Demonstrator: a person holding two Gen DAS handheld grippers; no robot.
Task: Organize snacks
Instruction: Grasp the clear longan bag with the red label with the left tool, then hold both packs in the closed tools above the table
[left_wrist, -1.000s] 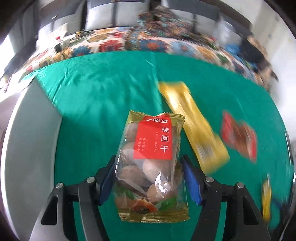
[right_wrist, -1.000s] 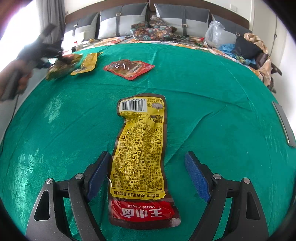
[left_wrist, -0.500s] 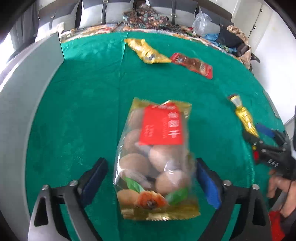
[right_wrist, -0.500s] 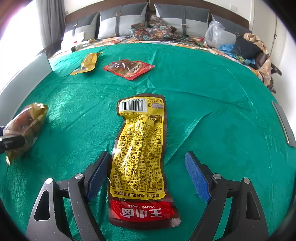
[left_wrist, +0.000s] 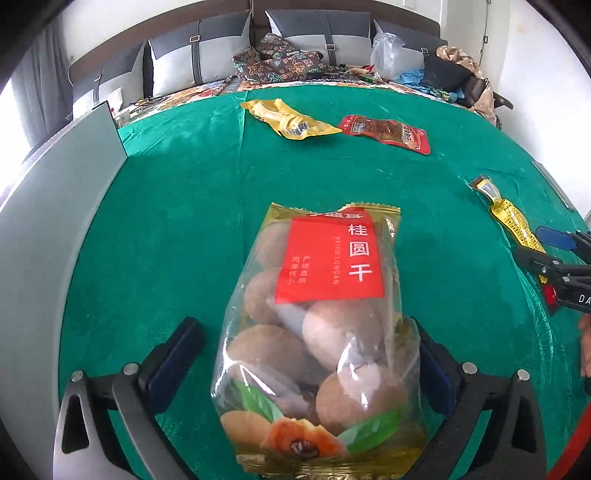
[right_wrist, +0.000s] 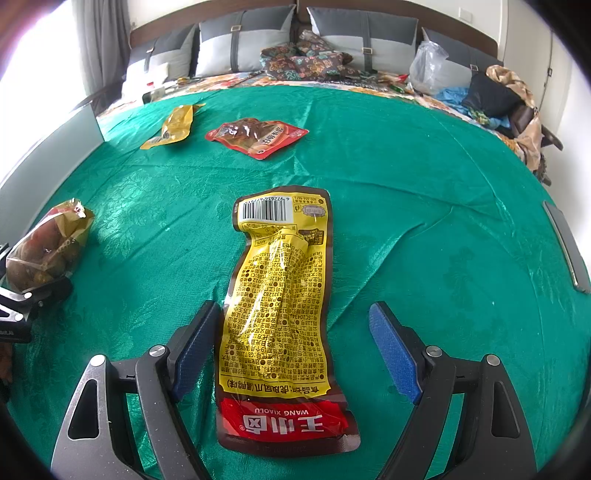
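Observation:
A clear bag of dried longan (left_wrist: 321, 325) with a red label lies on the green cloth (left_wrist: 177, 221) between the fingers of my left gripper (left_wrist: 306, 354), which is open around it. It also shows at the left of the right wrist view (right_wrist: 48, 247). A long yellow and red snack packet (right_wrist: 280, 310) lies between the fingers of my right gripper (right_wrist: 295, 347), which is open; the packet also shows at the right of the left wrist view (left_wrist: 509, 218). A yellow packet (left_wrist: 291, 120) and a red packet (left_wrist: 388, 133) lie at the far side.
A grey panel (left_wrist: 48, 221) stands along the left edge of the cloth. Beyond the cloth is a bed with grey pillows (right_wrist: 243, 44), patterned cushions (right_wrist: 306, 59), a plastic bag (right_wrist: 428, 70) and a heap of clothes (right_wrist: 502, 96). A dark strip (right_wrist: 565, 243) lies at the right edge.
My left gripper swung round with the longan bag, set it on the cloth and opened around it. The right gripper and its packet have not moved.

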